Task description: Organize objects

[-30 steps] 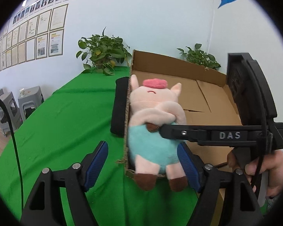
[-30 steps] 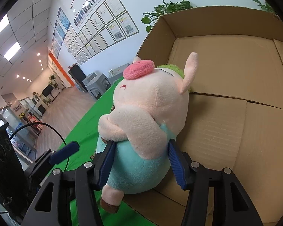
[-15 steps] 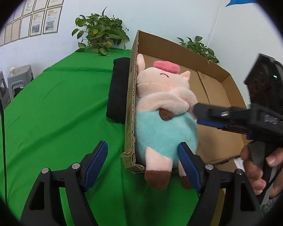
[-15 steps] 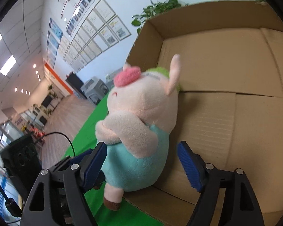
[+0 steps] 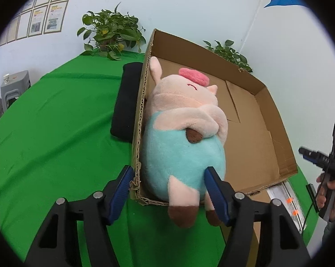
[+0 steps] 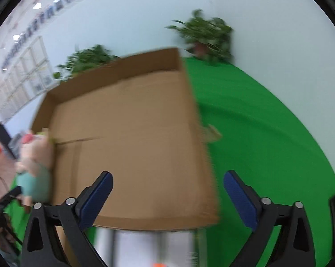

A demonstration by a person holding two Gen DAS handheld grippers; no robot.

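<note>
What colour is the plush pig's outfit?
Light turquoise-blue on the plush pig, over a pale pink body; clearest in the left wrist view.

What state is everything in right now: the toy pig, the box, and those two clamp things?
Plush pig: lying in the box's corner, feet over the edge.
Cardboard box: open-topped, otherwise bare.
Left gripper: closing around the pig and box wall.
Right gripper: empty, jaws opening, away from the pig.

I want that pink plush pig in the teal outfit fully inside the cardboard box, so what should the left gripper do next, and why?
Probably nudge the pink plush pig in the teal outfit deeper into the brown cardboard box. Its brown feet overhang the near edge, and the closing left gripper straddles the box wall and the pig's rump.
</note>
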